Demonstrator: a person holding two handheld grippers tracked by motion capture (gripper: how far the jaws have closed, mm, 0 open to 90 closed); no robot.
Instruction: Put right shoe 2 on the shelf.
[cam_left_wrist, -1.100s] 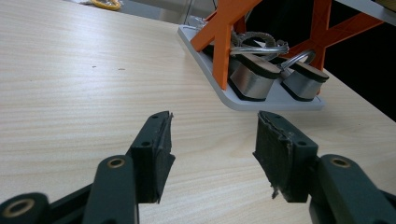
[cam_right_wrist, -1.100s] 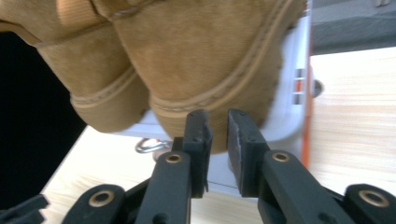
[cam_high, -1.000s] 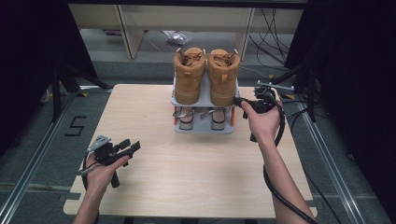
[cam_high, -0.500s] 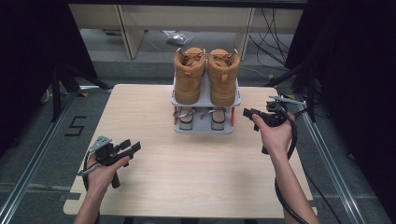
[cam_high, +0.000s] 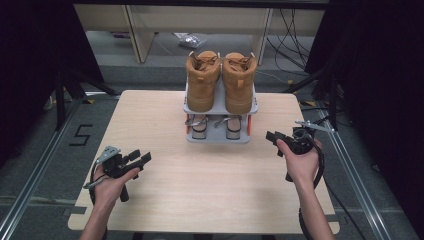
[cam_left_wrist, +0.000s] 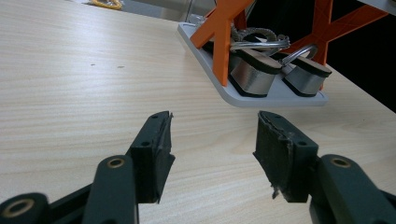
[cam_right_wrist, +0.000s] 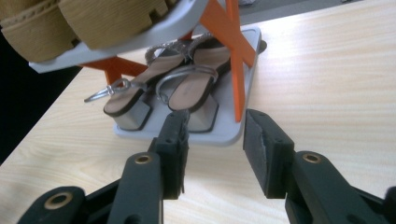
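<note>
2-tier shoe rack, both grippers empty.

The grey shoe rack (cam_high: 220, 134) with orange cross-braces stands at the table's (cam_high: 200, 200) far middle: 2 tan boots (cam_high: 220, 80) sit upright on the top shelf, 2 silver-heeled strappy sandals (cam_right_wrist: 163, 93) on the bottom one. Since a second ago the right gripper (cam_high: 274, 138) has pulled away from the right boot, down and toward the table's right side; its jaws have just been opening, now partly apart with nothing between them, facing the rack's right end. The left gripper (cam_high: 142, 158), unmoved near the front left, stands wide apart, holding nothing.
</note>
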